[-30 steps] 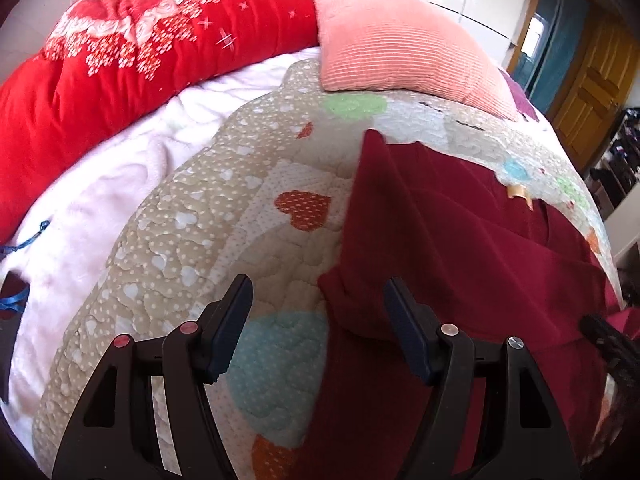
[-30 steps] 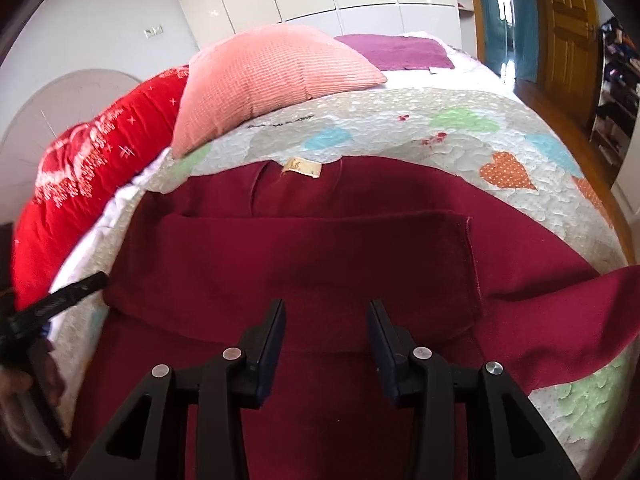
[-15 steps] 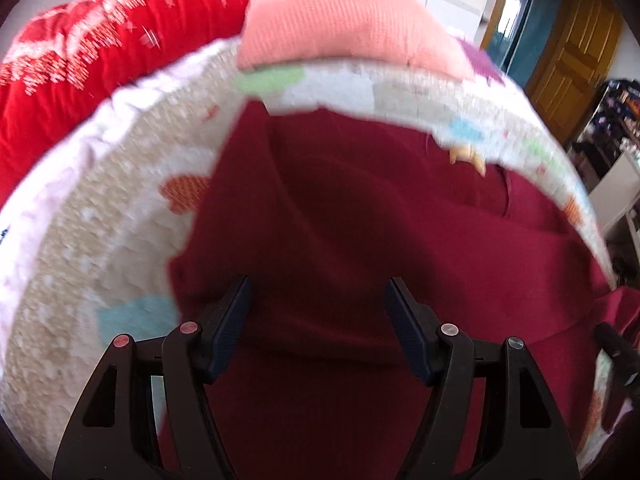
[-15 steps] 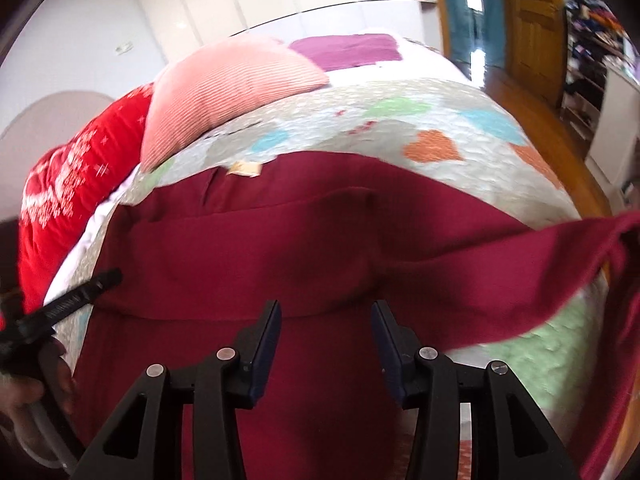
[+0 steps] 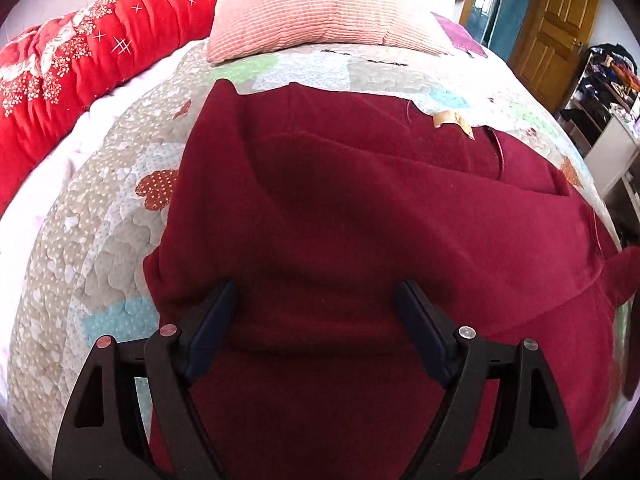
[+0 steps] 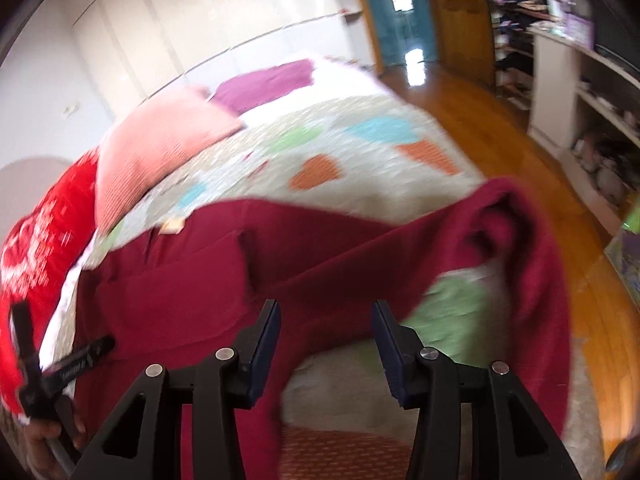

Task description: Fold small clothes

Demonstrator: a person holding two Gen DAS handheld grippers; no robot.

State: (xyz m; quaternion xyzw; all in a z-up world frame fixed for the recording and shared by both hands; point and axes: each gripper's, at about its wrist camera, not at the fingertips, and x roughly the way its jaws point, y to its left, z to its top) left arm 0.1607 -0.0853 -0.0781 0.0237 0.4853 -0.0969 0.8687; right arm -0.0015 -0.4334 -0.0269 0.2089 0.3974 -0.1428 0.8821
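Note:
A dark red long-sleeved top lies spread on the patchwork quilt, its tan neck label at the far edge. One sleeve is folded across the body. My left gripper is open and empty, just above the folded sleeve's near edge. In the right wrist view the top lies at left and its other sleeve trails out to the right over the bed's edge. My right gripper is open and empty above where that sleeve joins the body. The left gripper shows at far left.
A pink ribbed pillow and a red bolster lie at the bed's head. A purple cloth lies beyond the pillow. Wooden floor, a white shelf unit and a wooden door are to the right.
The left gripper has moved right, from the top's left edge to over the folded sleeve. The right gripper has swung right toward the loose sleeve. Both stayed open.

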